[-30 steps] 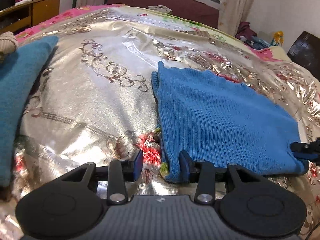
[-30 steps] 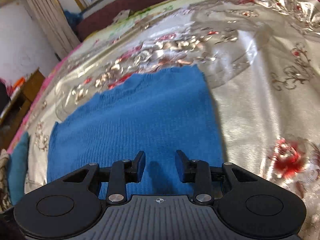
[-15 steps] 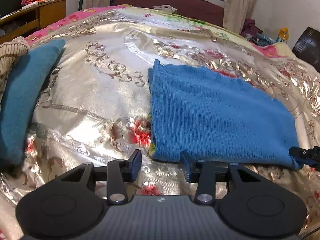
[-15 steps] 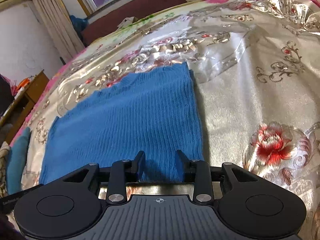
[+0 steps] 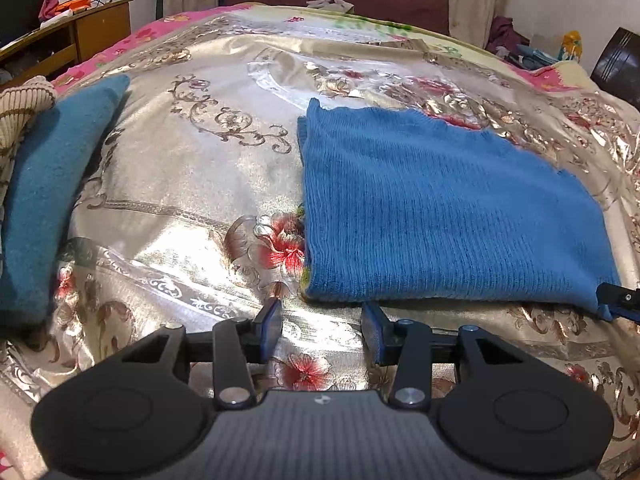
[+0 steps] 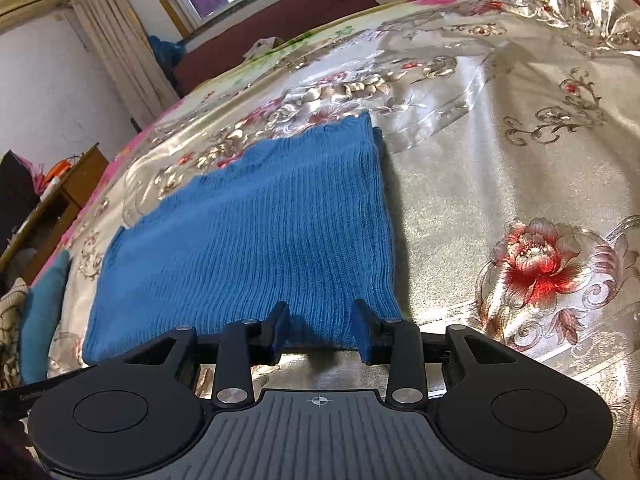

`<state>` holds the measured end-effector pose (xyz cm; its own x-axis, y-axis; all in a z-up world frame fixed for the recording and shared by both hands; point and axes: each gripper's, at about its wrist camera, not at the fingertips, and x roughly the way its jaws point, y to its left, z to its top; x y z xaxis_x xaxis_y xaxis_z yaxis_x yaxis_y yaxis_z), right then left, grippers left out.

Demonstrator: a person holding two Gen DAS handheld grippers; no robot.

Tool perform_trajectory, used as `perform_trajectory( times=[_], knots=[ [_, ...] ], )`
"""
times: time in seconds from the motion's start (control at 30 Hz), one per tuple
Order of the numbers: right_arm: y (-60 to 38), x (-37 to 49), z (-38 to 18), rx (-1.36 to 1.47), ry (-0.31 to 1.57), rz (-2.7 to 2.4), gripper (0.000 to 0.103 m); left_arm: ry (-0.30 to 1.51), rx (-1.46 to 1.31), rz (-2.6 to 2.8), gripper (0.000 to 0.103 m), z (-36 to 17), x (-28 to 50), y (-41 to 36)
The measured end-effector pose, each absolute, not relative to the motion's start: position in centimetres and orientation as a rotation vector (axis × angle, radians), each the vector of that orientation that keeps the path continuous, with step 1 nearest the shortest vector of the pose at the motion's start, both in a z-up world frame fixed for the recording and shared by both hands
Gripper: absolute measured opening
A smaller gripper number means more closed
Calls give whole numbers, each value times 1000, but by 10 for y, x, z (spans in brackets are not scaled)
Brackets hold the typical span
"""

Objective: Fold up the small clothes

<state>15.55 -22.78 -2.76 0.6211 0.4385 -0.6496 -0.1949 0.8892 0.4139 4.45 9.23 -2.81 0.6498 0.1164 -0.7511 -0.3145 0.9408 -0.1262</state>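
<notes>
Both tongs back off the blue knit (image 5: pixel 440 216), left tongs (image 5: pixel 322 330) and right tongs (image 6: pixel 318 330) agape, empty, at its near edge.

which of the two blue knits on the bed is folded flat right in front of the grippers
The brighter blue sweater, a flat rectangle by both grippers. The darker teal garment lies off at the bed's left edge, beside a beige knit.
</notes>
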Motion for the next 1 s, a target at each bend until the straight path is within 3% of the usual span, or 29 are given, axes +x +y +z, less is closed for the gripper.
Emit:
perform_trajectory(
  times=[0.63, 1.0],
  knots=[
    [-223, 151, -6, 338, 779, 390, 43, 776, -311, 238, 52, -20, 40, 93],
    [-98, 187, 52, 92, 820, 575, 45, 700, -409, 238, 54, -19, 53, 108]
  ],
)
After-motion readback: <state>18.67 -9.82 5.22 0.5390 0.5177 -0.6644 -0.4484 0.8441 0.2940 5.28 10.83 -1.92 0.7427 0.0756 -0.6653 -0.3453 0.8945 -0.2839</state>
